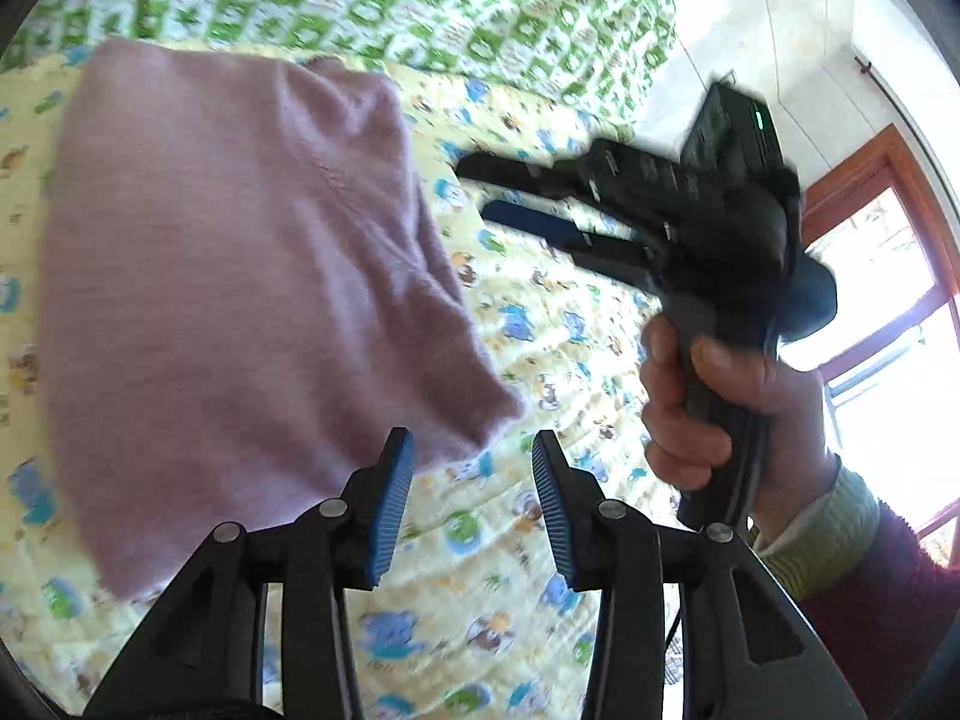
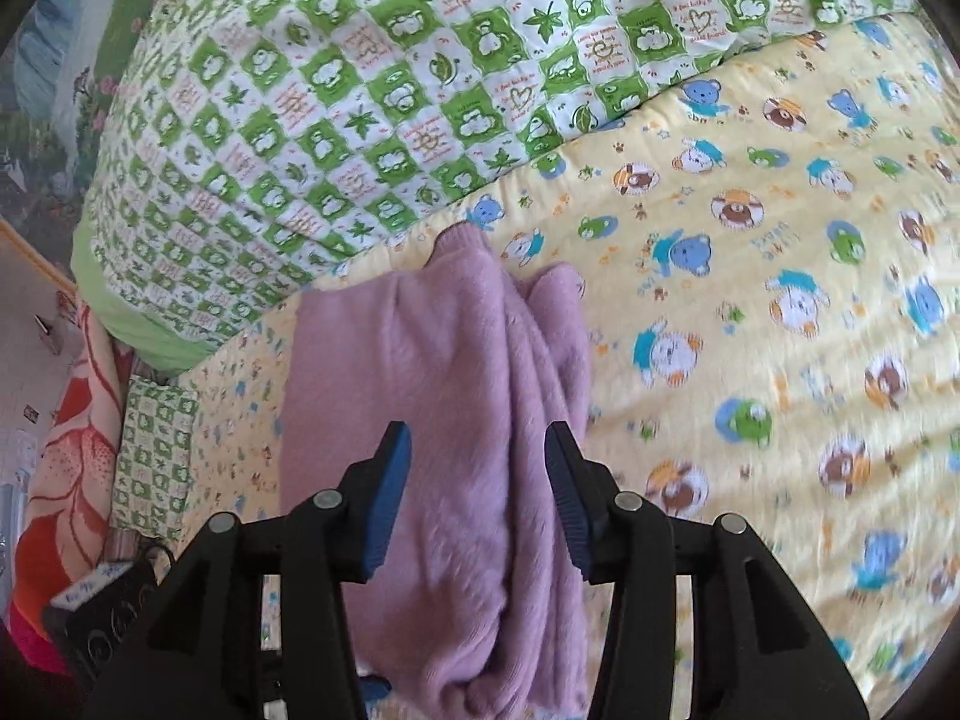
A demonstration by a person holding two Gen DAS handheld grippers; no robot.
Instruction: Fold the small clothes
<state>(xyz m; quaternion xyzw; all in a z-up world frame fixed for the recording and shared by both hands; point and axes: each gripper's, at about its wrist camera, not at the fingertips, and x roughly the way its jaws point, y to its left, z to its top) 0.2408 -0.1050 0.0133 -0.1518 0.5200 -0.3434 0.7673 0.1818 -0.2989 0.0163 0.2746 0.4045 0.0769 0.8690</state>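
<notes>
Blue ribbed pads line the jaws of both tongs, and both pairs stand apart with nothing pressed between them. In the left wrist view the left gripper (image 1: pixel 473 501) sits nearest, its jaws partly open over the yellow sheet (image 1: pixel 528 324) printed with small bears and animals; only bare sheet shows in the gap. Just beyond its left pad lies the pink sweater (image 1: pixel 240 276), folded into a soft block on the sheet, its near corner close to the pad but not gripped. To the right a hand (image 1: pixel 720 402) in a dark red sleeve with a pale green cuff holds the right gripper (image 1: pixel 480 189) by its handle; those jaws are also parted, hang above the sheet beside the sweater and hold nothing.

In the right wrist view the right gripper (image 2: pixel 478 495) is seen from behind, jaws partly open, with the pink sweater (image 2: pixel 444 408) showing through the gap and running away from the camera in long folds; the pads do not press on it. Farther back, a green and white checked quilt (image 2: pixel 384 96) lies bunched along the far edge of the yellow sheet (image 2: pixel 750 300). At the far left a red and orange flowered cloth (image 2: pixel 72 468) hangs by the bed's edge.
</notes>
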